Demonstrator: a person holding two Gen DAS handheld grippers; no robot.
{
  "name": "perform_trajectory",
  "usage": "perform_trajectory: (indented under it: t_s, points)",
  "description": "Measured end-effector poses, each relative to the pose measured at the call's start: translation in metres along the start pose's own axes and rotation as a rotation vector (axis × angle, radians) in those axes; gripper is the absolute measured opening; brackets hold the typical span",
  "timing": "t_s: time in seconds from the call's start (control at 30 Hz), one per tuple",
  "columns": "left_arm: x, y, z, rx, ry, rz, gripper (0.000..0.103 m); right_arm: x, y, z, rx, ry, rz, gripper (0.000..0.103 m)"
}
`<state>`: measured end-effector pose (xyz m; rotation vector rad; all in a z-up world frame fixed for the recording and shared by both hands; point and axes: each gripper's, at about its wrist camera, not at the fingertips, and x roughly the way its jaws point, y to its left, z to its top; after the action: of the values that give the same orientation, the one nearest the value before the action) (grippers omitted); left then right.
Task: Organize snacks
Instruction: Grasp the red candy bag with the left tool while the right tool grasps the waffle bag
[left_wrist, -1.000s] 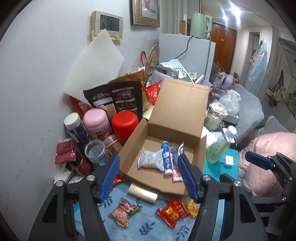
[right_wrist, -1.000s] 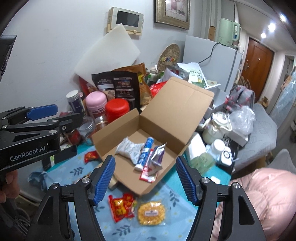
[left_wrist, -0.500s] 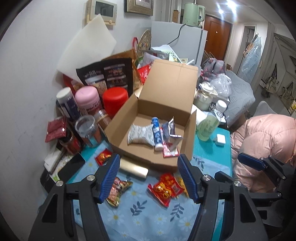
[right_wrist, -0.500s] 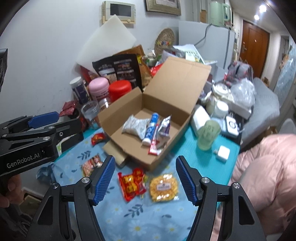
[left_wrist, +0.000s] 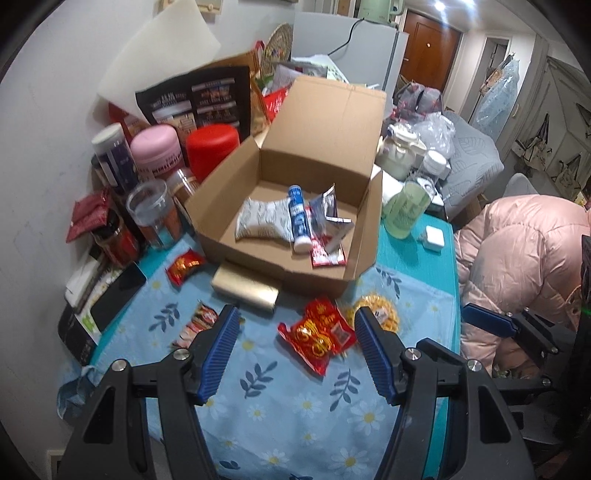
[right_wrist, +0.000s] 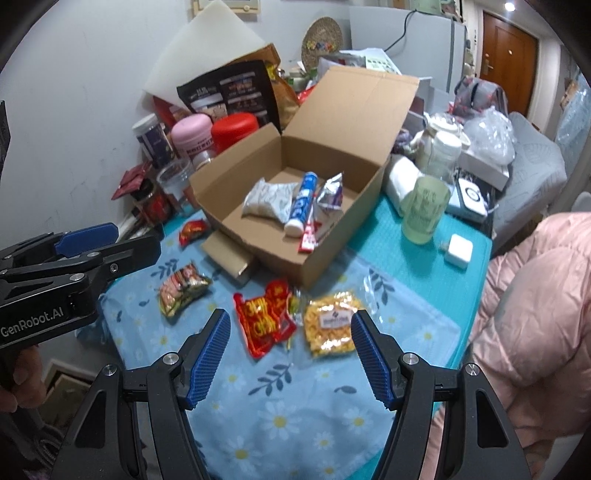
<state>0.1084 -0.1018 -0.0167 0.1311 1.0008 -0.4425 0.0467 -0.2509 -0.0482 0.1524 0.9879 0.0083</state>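
Note:
An open cardboard box stands on the blue floral cloth and holds a white pouch, a blue tube and small sachets. On the cloth in front lie a red packet, a yellow snack bag, an orange-green packet and a small red packet. My left gripper is open and empty above the red packet. My right gripper is open and empty, just short of the red and yellow packets.
Jars and tubs and a black pouch crowd the wall at the left. A gold block lies against the box front. A green cup, a white charger and a teapot stand right. A pink jacket is at right.
Both grippers have pulled back from the box and tilted down, so the loose packets on the cloth now lie near the fingertips. Both stay open and empty.

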Motion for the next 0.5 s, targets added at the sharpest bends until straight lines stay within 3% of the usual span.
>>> perform_trajectory:
  t_s: [0.37,0.5]
  points:
    - [0.045,0.0,-0.025,-0.012,0.097,-0.019,0.064,0.045,-0.018,-0.025,0.047,0.113,-0.012,0.068]
    - [0.062,0.005,-0.028,-0.039,0.107,0.009,0.064,0.062,-0.026,-0.028,0.067,0.147,-0.025,0.072]
